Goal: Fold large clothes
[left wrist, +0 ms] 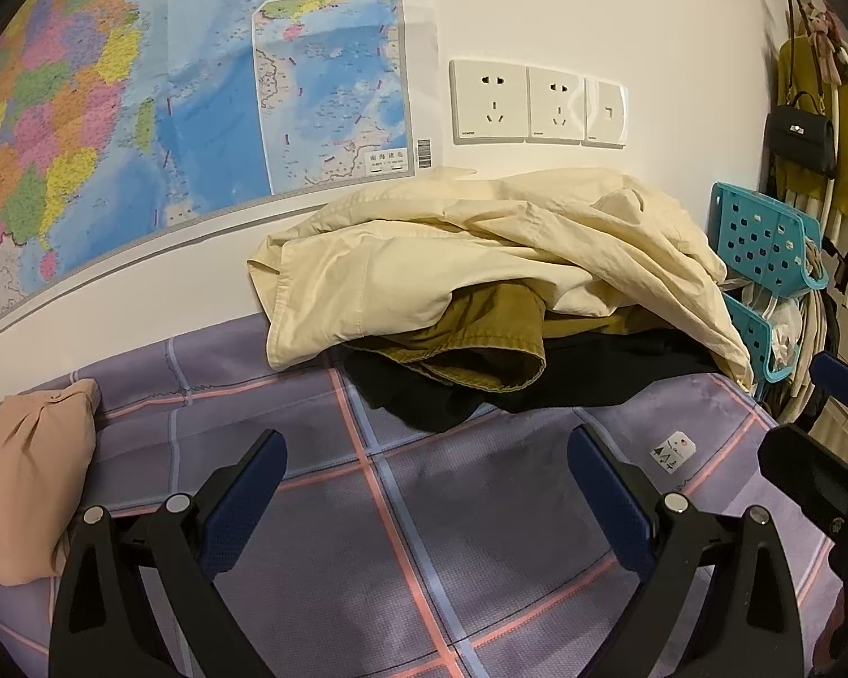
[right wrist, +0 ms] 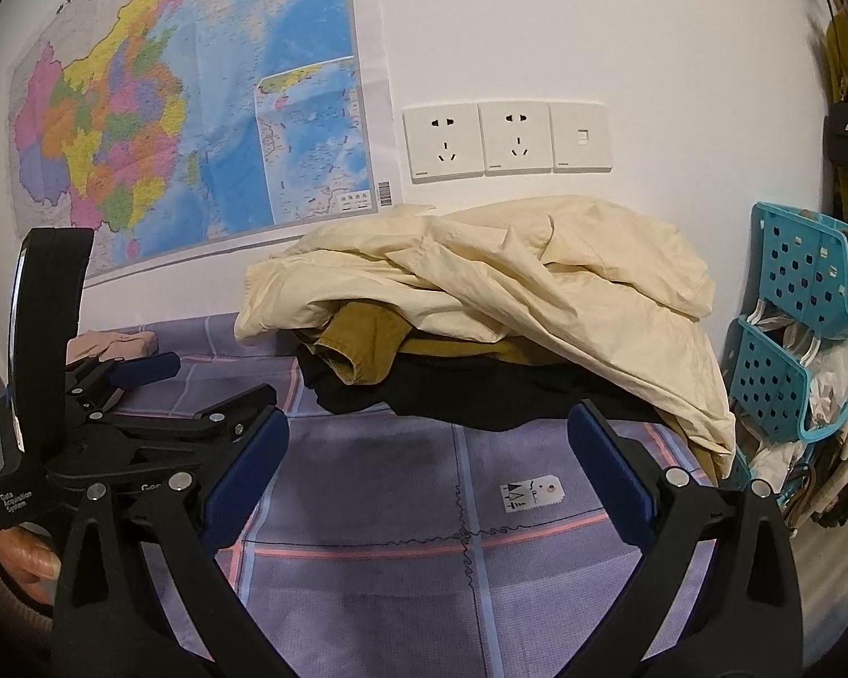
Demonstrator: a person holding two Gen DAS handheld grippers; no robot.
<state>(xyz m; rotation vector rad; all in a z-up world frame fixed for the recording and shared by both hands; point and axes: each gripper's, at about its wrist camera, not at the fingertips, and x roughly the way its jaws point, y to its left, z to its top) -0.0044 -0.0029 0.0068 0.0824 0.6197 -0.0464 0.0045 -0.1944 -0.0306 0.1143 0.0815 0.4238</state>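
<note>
A pile of clothes lies at the far side of the bed against the wall: a cream garment [left wrist: 480, 248] [right wrist: 497, 294] on top, an olive-brown one [left wrist: 475, 333] [right wrist: 367, 344] under it, and a black one [left wrist: 452, 395] [right wrist: 424, 395] at the bottom. My left gripper [left wrist: 427, 452] is open and empty above the purple plaid bedsheet [left wrist: 424, 537], short of the pile. My right gripper [right wrist: 427, 435] is open and empty, just short of the black garment's edge. The left gripper also shows in the right wrist view [right wrist: 164, 384], at the left.
A folded pink garment [left wrist: 28, 480] [right wrist: 113, 344] lies at the left on the bed. A teal perforated rack [left wrist: 763, 260] [right wrist: 803, 327] stands at the right. A map [left wrist: 169, 85] and wall sockets [left wrist: 537, 101] are on the wall. A care label [right wrist: 531, 494] is on the sheet.
</note>
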